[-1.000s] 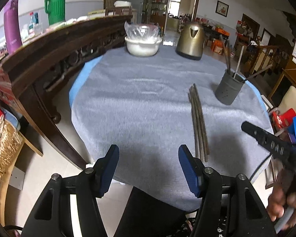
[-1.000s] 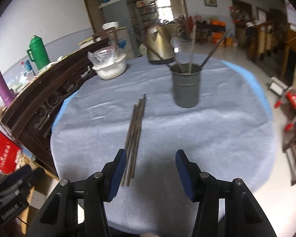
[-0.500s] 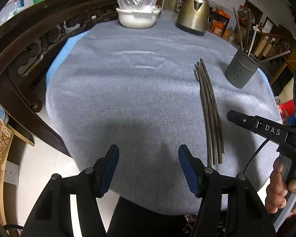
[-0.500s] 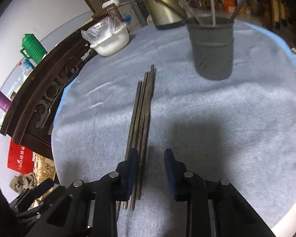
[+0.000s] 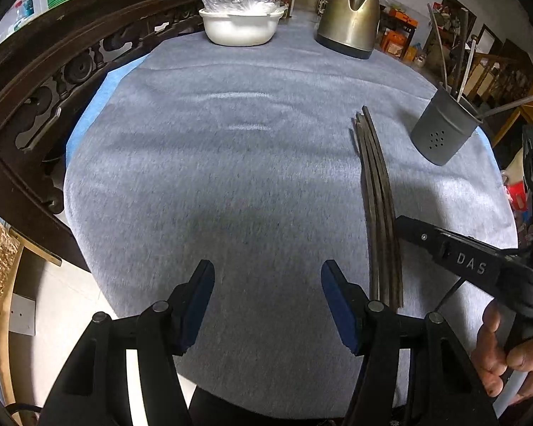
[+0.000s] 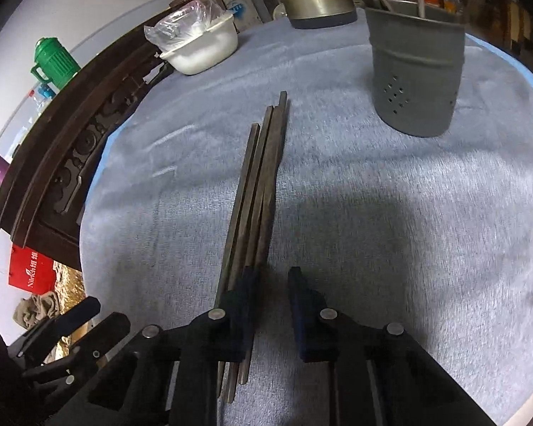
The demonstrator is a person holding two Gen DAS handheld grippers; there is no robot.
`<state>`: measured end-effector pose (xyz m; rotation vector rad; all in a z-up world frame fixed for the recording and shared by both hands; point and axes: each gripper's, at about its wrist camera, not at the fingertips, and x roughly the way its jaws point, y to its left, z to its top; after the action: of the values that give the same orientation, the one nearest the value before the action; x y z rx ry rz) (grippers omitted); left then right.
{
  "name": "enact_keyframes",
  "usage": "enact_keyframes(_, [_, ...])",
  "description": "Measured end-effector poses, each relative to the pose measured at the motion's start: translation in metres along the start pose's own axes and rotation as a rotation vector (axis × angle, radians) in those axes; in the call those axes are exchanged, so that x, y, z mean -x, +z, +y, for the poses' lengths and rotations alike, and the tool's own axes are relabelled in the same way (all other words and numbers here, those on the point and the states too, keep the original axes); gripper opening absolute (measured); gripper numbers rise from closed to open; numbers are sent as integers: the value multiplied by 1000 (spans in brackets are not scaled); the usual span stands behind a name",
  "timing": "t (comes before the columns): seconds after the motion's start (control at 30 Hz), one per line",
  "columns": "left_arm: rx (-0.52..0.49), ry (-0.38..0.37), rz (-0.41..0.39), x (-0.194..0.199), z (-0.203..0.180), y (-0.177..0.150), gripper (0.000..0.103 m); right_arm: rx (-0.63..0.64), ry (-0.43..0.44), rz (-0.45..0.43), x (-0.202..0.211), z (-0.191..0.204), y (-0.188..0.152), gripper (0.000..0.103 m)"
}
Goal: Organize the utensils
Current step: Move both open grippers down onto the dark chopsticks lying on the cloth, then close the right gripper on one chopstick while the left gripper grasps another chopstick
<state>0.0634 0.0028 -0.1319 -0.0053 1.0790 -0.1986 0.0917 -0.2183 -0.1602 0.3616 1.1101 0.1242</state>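
Several dark chopsticks (image 5: 376, 191) lie bundled on the grey tablecloth (image 5: 231, 163), also in the right wrist view (image 6: 257, 184). A grey utensil holder (image 5: 442, 131) with several utensils stands to their right, also in the right wrist view (image 6: 417, 71). My right gripper (image 6: 272, 277) hangs low over the chopsticks' near ends, jaws narrowed but apart, its left finger (image 6: 247, 284) over the bundle; I see nothing between them. Its body shows in the left wrist view (image 5: 469, 259). My left gripper (image 5: 266, 277) is open and empty over the cloth, left of the chopsticks.
A white bowl (image 5: 241, 26) covered in plastic and a metal kettle (image 5: 350, 25) stand at the table's far side. A dark carved wooden bench (image 5: 53, 81) runs along the left. The table's near edge lies just below both grippers.
Both grippers moved forward and down over the table. The right gripper's jaws narrowed and came down over the near ends of the chopsticks.
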Motion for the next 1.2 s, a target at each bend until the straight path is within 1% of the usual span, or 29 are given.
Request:
enact_keyframes(0.2, [-23,9,2,-3,-10,10,63,38,-32,0,-7,9,6,20])
enact_keyframes(0.23, [-26,8,1,-2,-11,11,63,38,-34,0,-7,9,7,18])
enact_keyframes(0.27, [-28,7,0,-2,-12,12,63,35,-44,2,-8,7,8,11])
enact_keyframes(0.3, [-30,7,1,-3,-14,13,63,31,-45,4,-8,5,9,8])
enact_keyframes(0.37, [-37,4,5,-3,-17,15,63,1,-28,12,-5,-4,10,8])
enact_keyframes(0.53, [-40,-42,27,-8,-25,22,63,-42,-45,10,5,-21,7,8])
enact_keyframes(0.7, [-26,-94,80,-23,-32,29,63,-82,-44,18,18,-38,-4,8])
enact_keyframes(0.9, [-47,-133,112,-31,-47,31,63,-114,-17,35,27,-49,-17,8])
enact_keyframes(0.97, [-64,-137,129,-37,-51,34,63,-120,-2,40,30,-52,-21,8])
enact_keyframes(1.1, [-54,-133,173,-52,-53,37,63,-126,20,43,31,-57,-22,8])
enact_keyframes(1.13, [-61,-126,158,-52,-55,38,63,-126,22,43,31,-57,-22,8])
enact_keyframes(1.2, [-70,-122,164,-54,-58,40,63,-122,26,42,31,-56,-22,8])
